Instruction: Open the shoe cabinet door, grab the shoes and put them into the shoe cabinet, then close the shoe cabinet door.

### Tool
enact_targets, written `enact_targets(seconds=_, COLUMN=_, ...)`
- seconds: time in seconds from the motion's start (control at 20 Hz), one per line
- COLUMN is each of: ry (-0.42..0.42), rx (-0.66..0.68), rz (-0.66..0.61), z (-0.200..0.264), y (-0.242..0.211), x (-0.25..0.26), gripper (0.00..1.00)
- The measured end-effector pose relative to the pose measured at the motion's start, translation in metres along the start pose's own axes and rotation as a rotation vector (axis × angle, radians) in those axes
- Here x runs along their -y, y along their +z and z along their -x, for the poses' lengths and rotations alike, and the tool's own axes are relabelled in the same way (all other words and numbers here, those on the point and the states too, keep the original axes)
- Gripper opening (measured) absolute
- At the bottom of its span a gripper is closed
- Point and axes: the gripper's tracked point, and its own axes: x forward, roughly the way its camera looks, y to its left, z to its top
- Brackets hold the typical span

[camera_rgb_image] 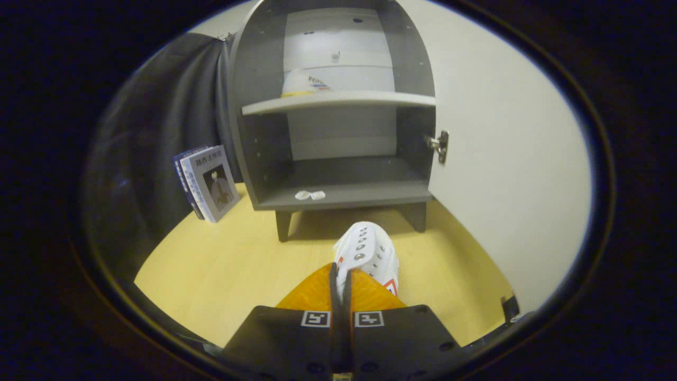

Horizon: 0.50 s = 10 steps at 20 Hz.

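The grey shoe cabinet [254, 137] stands ahead of me with its white door [508, 174] swung wide open to the right. One white shoe [301, 83] rests on the upper shelf [338, 100]. My gripper [341, 278] is shut on the edge of a second white shoe [367, 254], which points toward the cabinet just beyond the fingertips, low in front of the cabinet's feet. The lower shelf [349, 193] holds just a small white scrap [310, 195] near its front edge.
Two books [209, 182] lean against the dark curtain left of the cabinet. The yellow wooden floor [222, 264] spreads between me and the cabinet. The open door walls off the right side; its hinge [440, 145] sticks out at the cabinet's right edge.
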Motion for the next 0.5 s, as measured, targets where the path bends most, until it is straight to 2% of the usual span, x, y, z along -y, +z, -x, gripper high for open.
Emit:
enact_targets(seconds=0.25, ry=0.025, rx=0.080, rz=0.022, z=0.019, y=0.089, x=0.009, gripper=0.02)
enact_targets(seconds=0.5, ry=0.019, rx=0.148, rz=0.072, z=0.012, y=0.166, x=0.008, gripper=0.02)
